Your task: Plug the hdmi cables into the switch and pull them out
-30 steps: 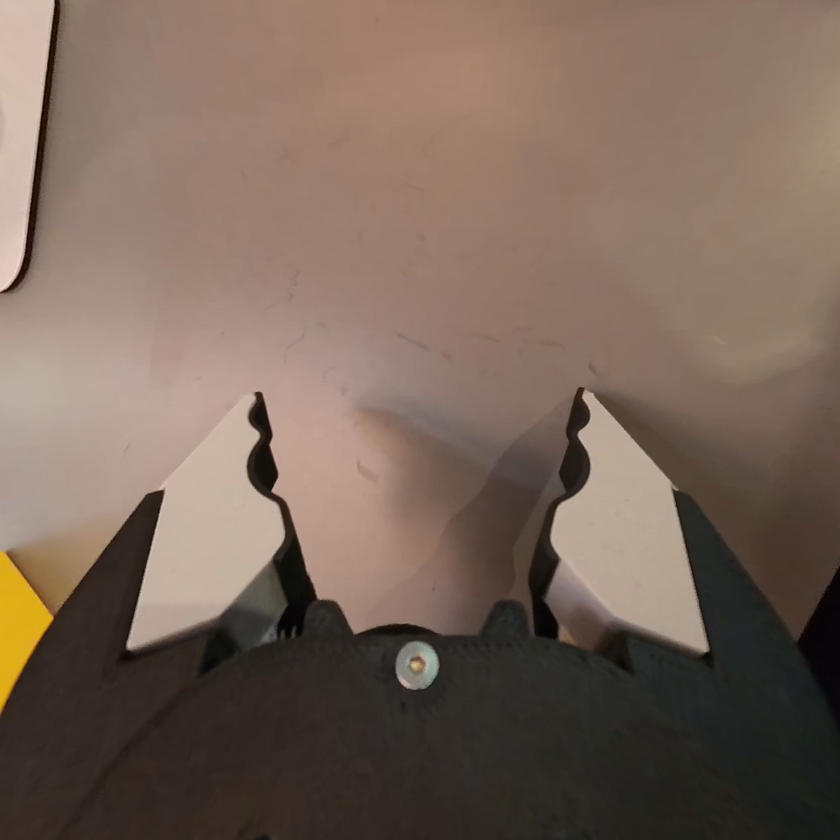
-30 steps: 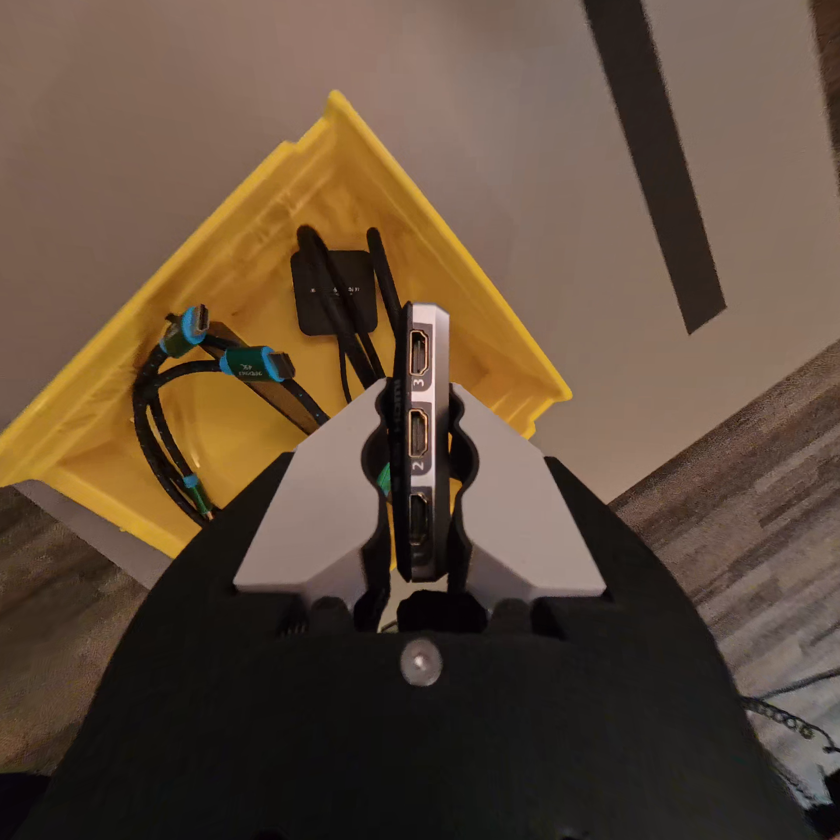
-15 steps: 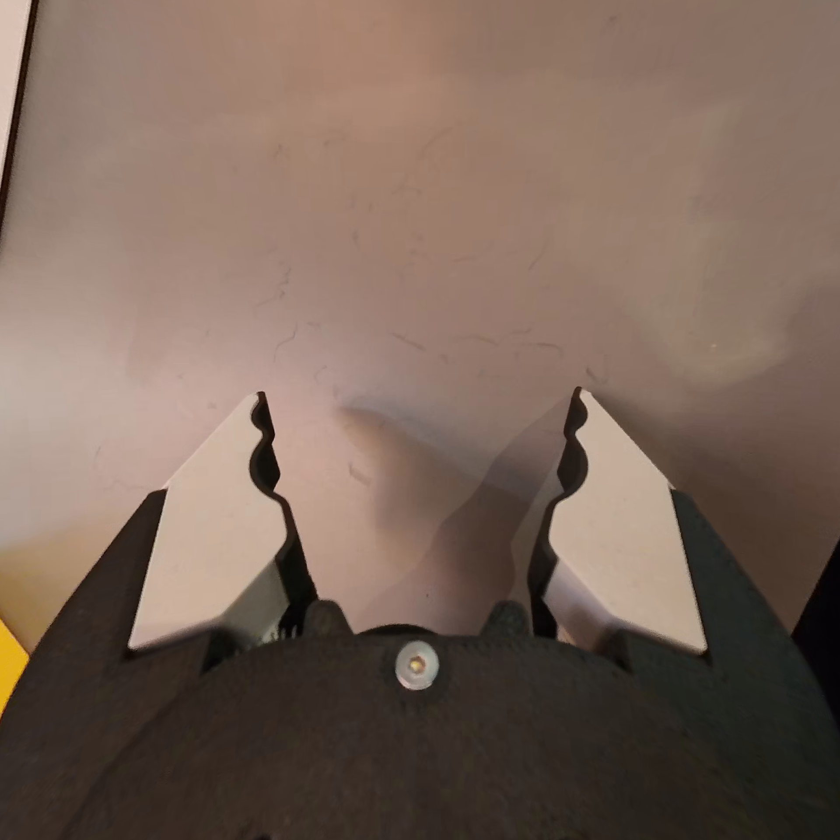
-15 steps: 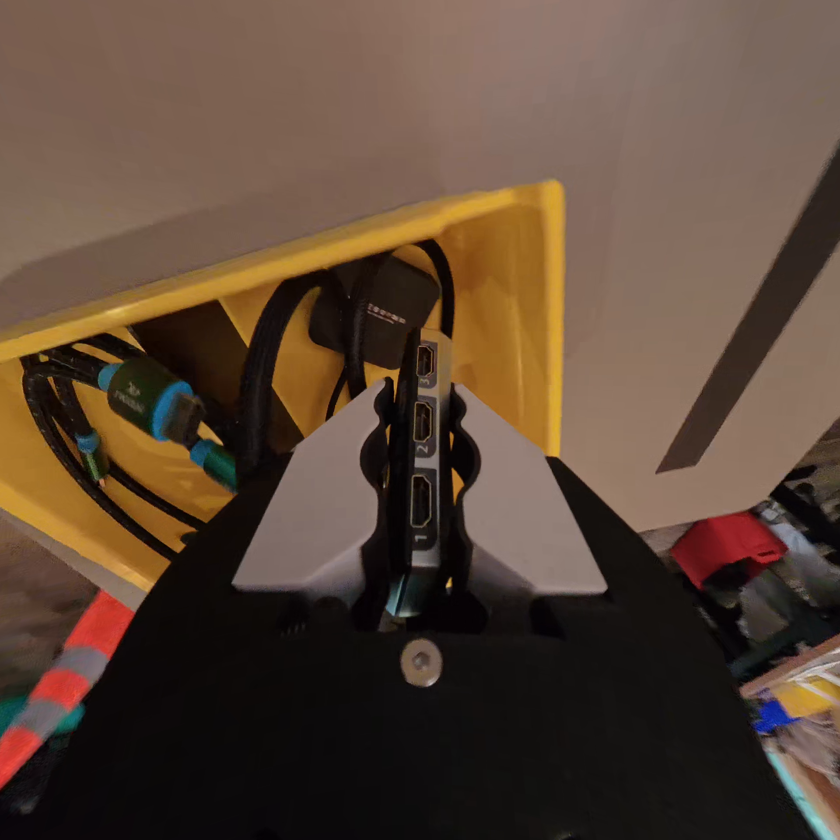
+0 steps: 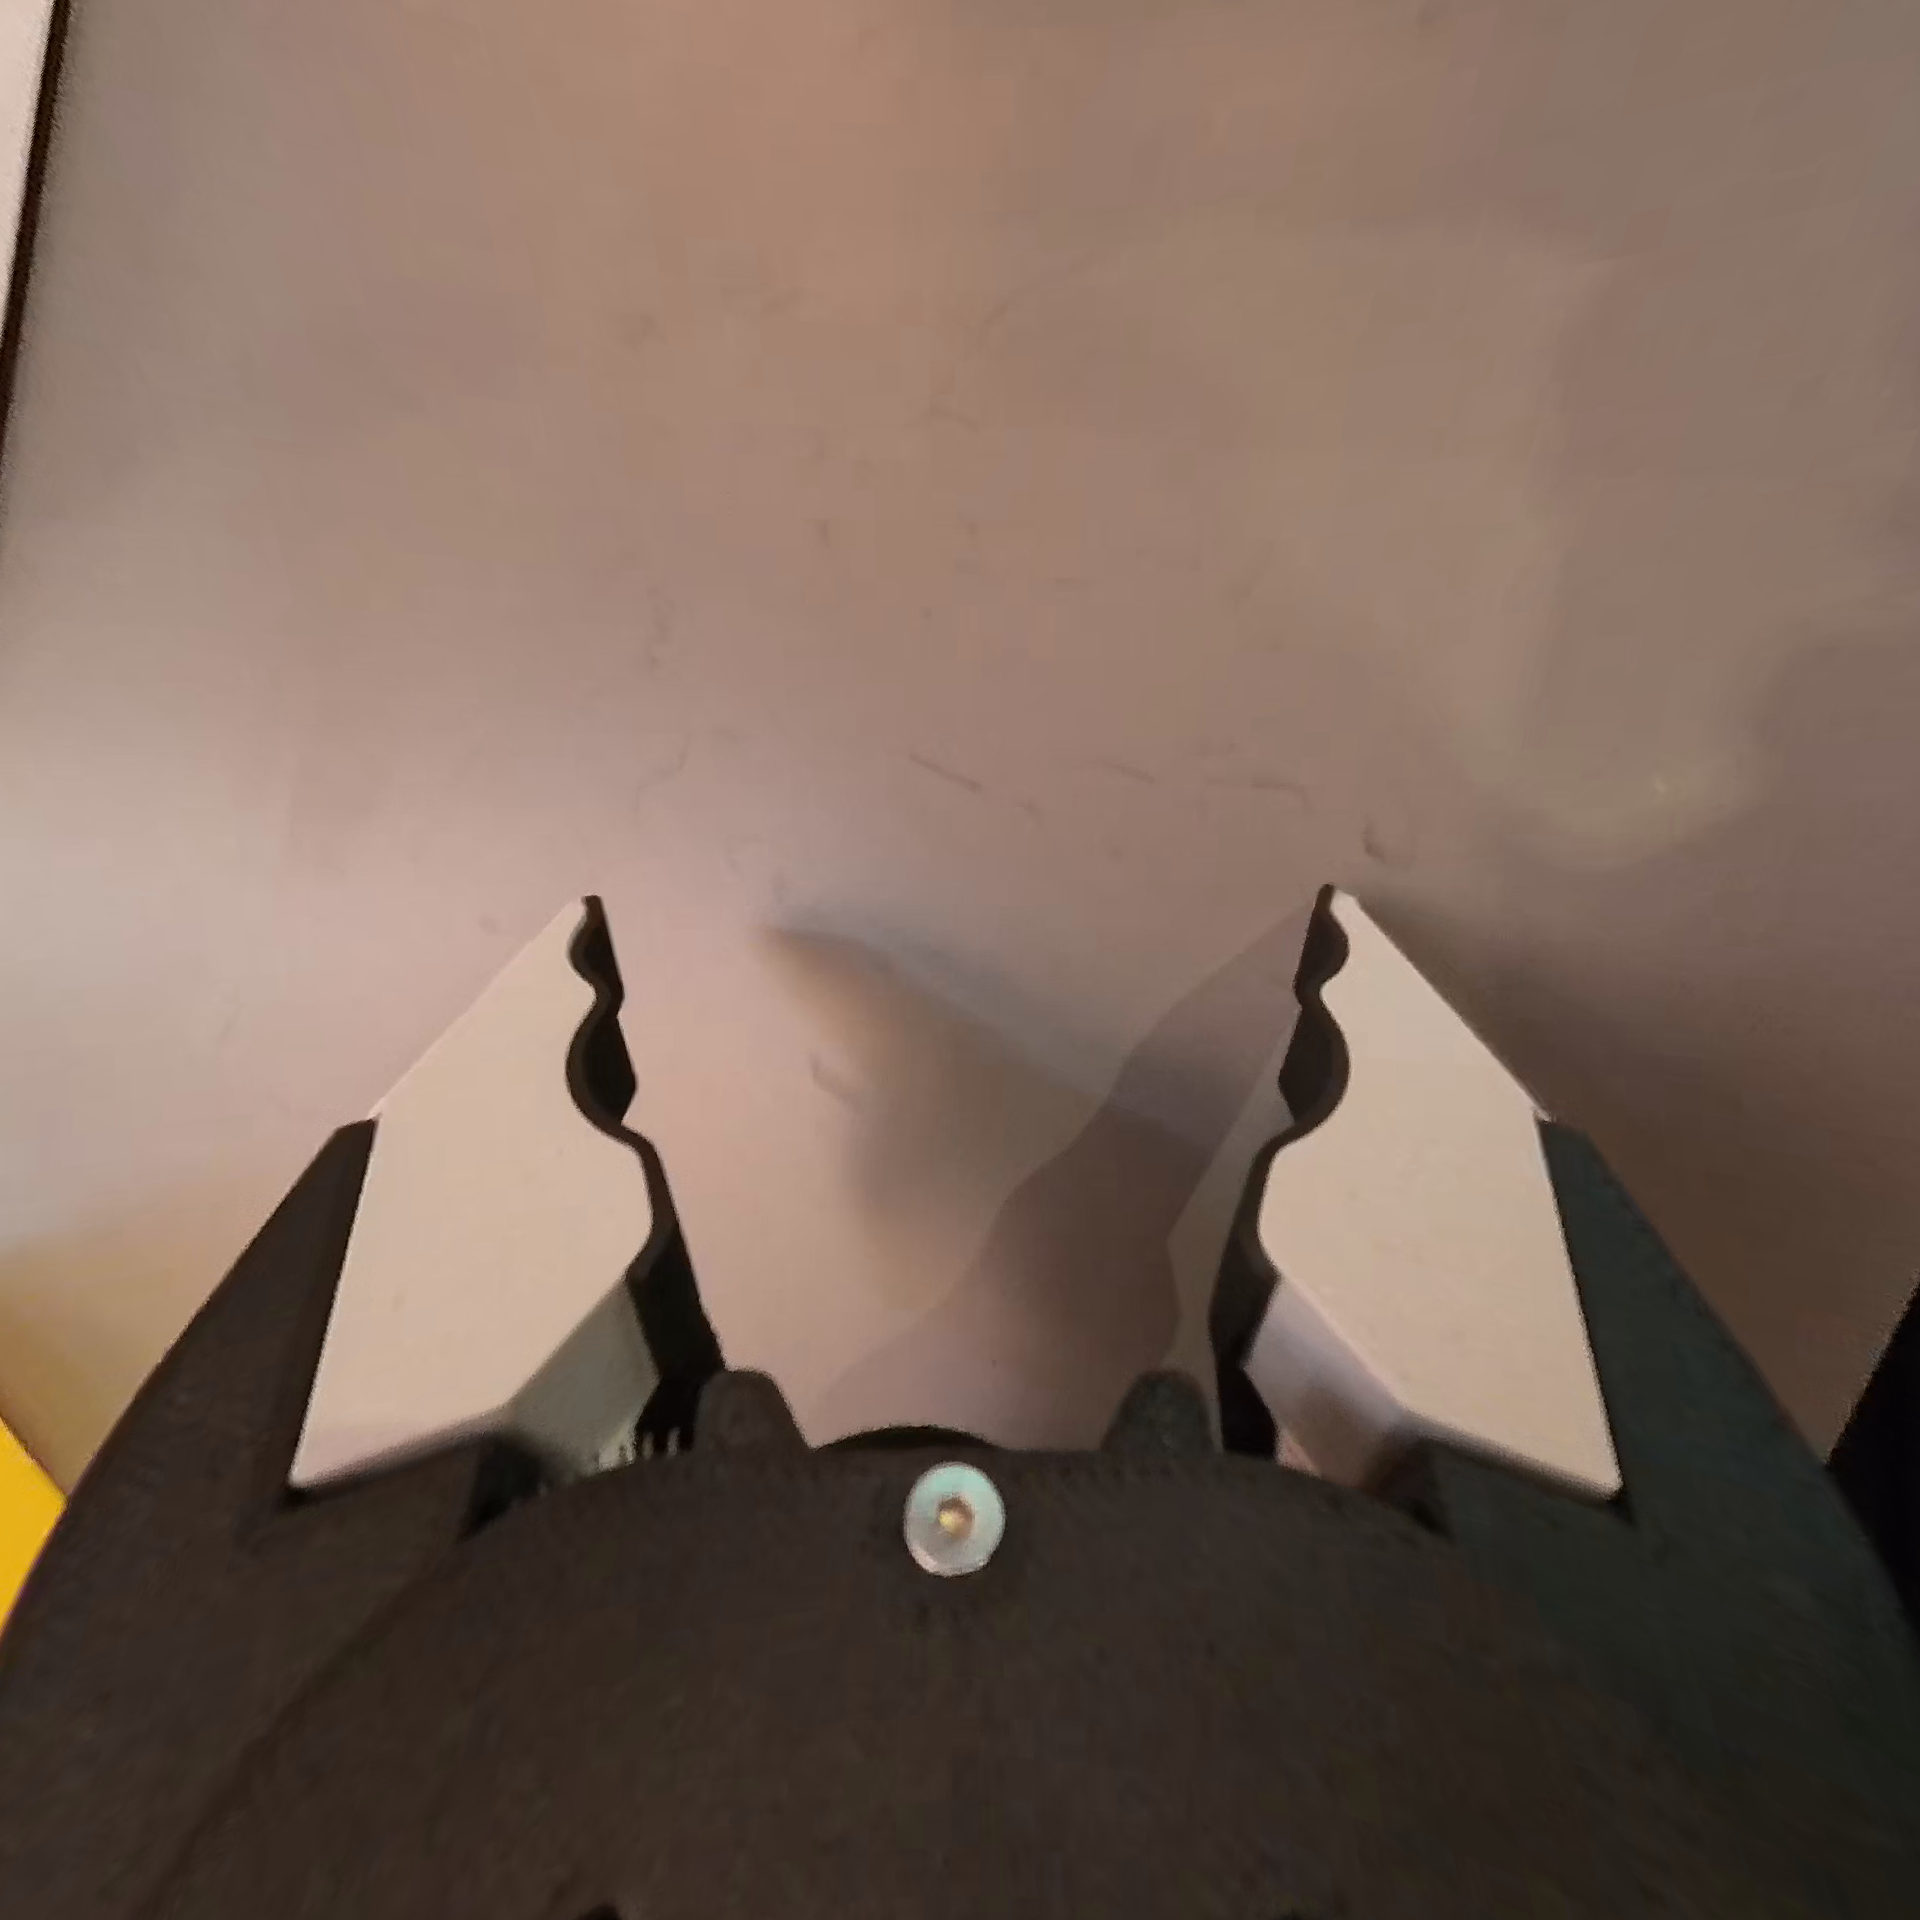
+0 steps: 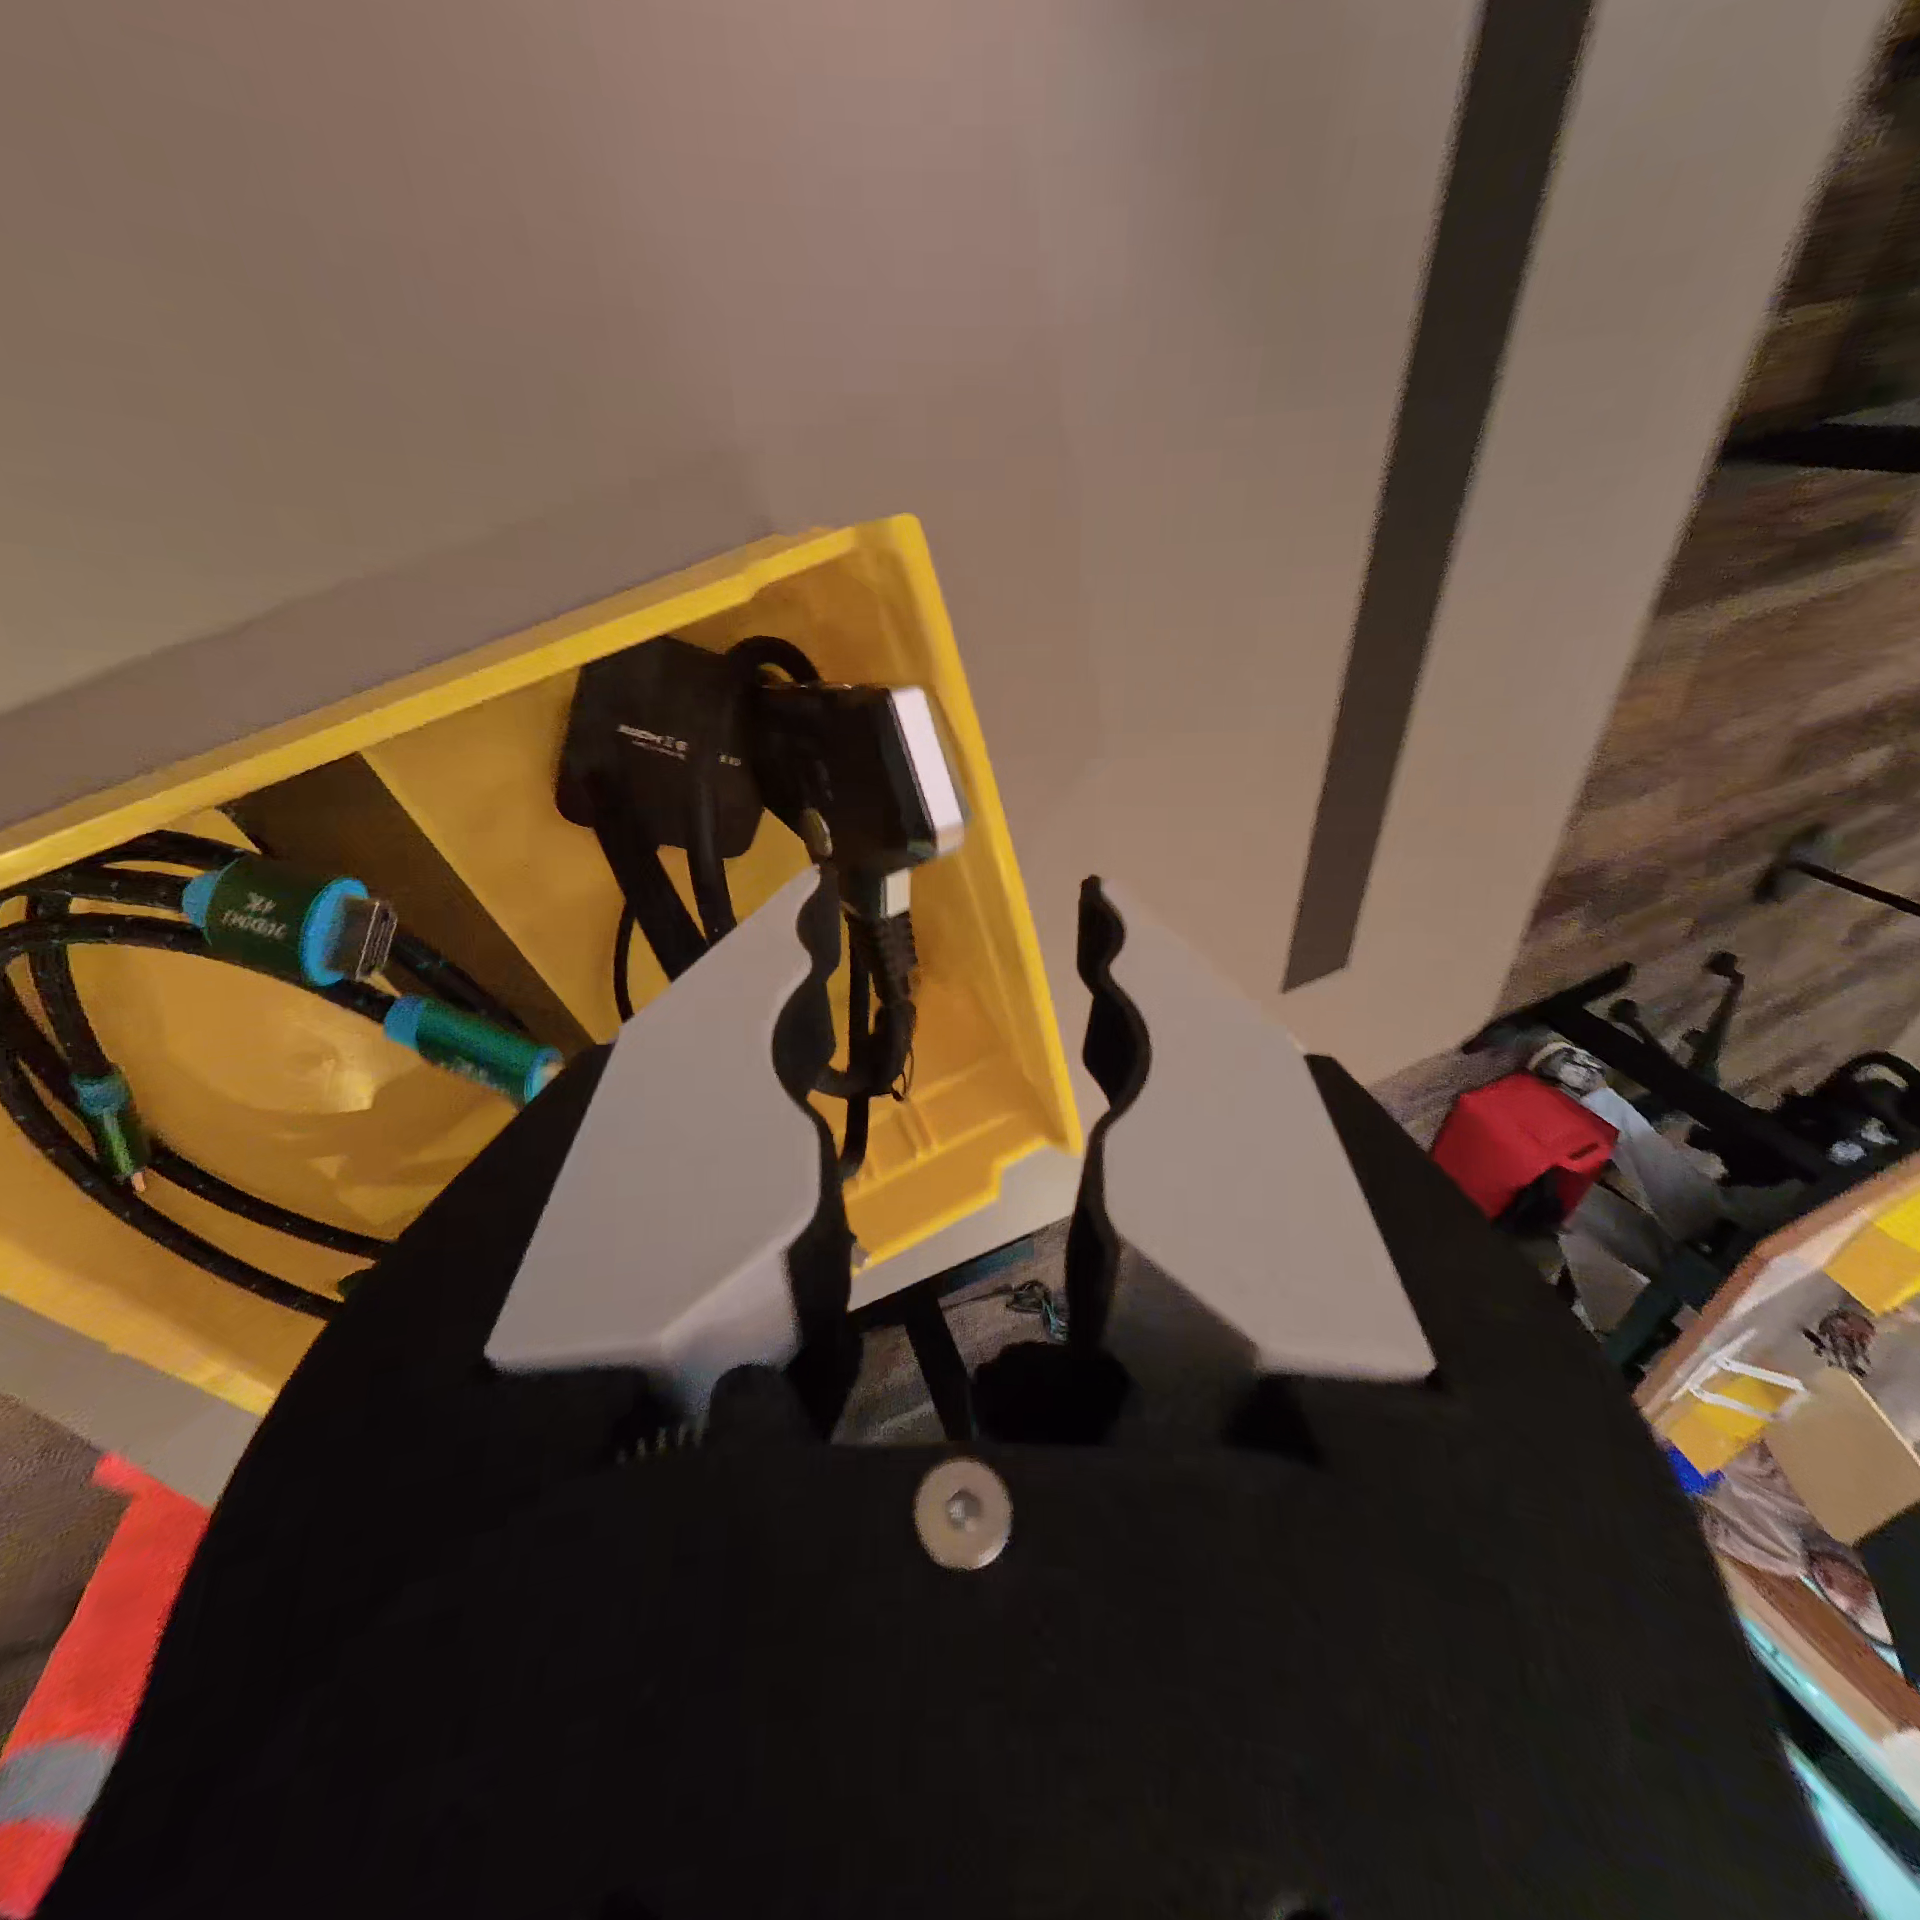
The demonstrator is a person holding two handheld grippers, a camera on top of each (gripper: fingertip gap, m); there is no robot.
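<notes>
In the right wrist view my right gripper [image 6: 954, 883] is open and empty above the right end of a yellow bin [image 6: 1013, 935]. The HDMI switch [image 6: 894, 769], dark with a silver edge, lies inside the bin against its right wall, clear of my fingers. A black box [image 6: 649, 748] with cords lies beside it. Black braided HDMI cables with green and blue plugs [image 6: 291, 920] are coiled in the bin's left part. In the left wrist view my left gripper [image 5: 957, 897] is wide open and empty over the bare grey table [image 5: 935, 416].
A dark strip [image 6: 1434, 520] runs across the table right of the bin. A red object [image 6: 1522, 1138] and other clutter lie on the floor beyond the table edge. A white board edge [image 5: 21, 156] and the bin's yellow corner [image 5: 21, 1496] show at the left. The HDMI switch [image 6: 894, 769] is about 4 cm from my right fingertips and 40 cm from my left.
My right gripper held the switch over the bin, then opened; the switch left the grasp and now lies in the bin. My left gripper stayed open and drifted slightly.
</notes>
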